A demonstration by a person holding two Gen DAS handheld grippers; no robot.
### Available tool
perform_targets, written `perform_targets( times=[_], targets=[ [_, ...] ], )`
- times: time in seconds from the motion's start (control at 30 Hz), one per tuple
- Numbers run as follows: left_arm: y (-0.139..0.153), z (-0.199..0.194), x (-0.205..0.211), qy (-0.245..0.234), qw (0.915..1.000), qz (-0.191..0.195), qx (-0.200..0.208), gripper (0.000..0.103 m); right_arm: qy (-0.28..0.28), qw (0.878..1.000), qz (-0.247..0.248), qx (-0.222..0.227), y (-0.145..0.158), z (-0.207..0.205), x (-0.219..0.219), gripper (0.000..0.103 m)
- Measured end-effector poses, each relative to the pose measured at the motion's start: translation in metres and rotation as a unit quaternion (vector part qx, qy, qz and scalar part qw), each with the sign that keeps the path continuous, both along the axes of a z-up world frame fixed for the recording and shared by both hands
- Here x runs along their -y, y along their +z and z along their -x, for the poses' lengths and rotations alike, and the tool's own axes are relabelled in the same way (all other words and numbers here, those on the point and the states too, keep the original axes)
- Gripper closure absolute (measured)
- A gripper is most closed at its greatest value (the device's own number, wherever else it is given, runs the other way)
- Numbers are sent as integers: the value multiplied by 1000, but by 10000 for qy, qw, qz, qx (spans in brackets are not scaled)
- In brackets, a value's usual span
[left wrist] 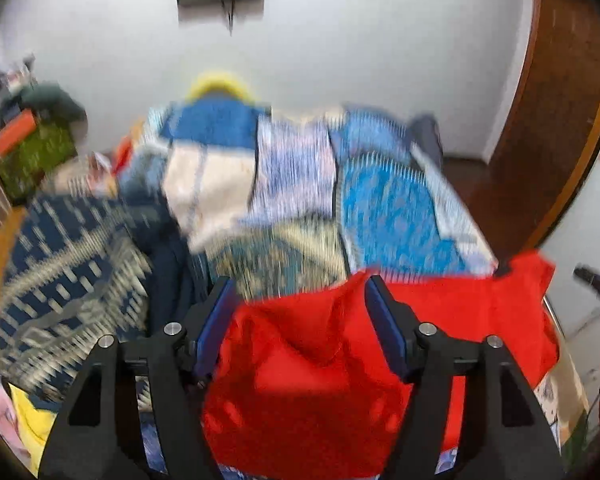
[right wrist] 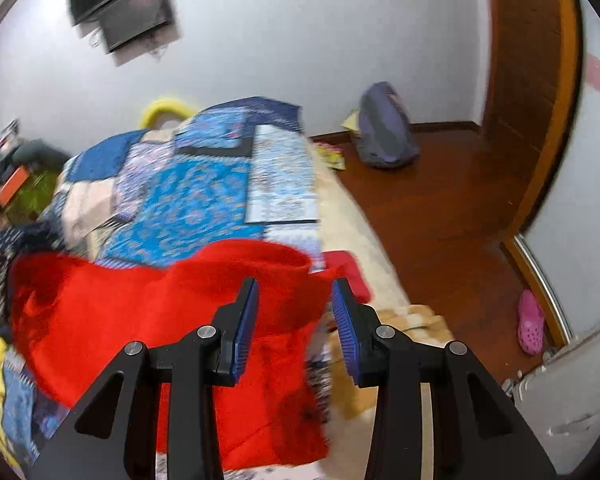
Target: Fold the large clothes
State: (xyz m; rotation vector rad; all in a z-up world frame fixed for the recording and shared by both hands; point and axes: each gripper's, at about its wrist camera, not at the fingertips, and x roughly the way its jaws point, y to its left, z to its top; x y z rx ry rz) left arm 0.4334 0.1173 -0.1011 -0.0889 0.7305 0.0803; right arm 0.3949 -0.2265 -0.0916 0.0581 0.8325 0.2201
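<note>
A bright red garment [left wrist: 300, 380] lies bunched on the near end of a bed covered by a blue patchwork quilt [left wrist: 380, 208]. My left gripper [left wrist: 299, 282] stands open over it, blue pads wide apart, with a raised fold of the red cloth loose between them. In the right wrist view the same red garment [right wrist: 120, 312] spreads to the left across the quilt [right wrist: 180, 208], reaching the bed's right edge. My right gripper [right wrist: 295, 282] is open above the garment's right end, its pads clear of the cloth. Both views are blurred.
A dark blue patterned cloth [left wrist: 60, 280] is heaped on the bed's left side. On the wooden floor to the right stand a grey-blue backpack [right wrist: 384, 132] and a pink clog [right wrist: 530, 322]. A screen [right wrist: 128, 8] hangs on the white wall; a wooden door [right wrist: 528, 80] is at right.
</note>
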Motion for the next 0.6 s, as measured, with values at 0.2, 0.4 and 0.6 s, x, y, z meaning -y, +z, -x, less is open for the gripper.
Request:
perform_targets(
  times=[0.2, 0.4, 0.6],
  targets=[
    [14, 10, 14, -241, 9997, -9, -49, 37, 728, 9973, 28, 37, 2, 15, -61, 65],
    [-43, 11, 45, -826, 9931, 114, -819, 37, 1225, 9921, -74, -248, -25, 23, -111, 50],
    [-114, 6, 67, -937, 9852, 63, -1431, 34, 1695, 9806, 879, -434, -69, 26, -148, 50]
  ],
)
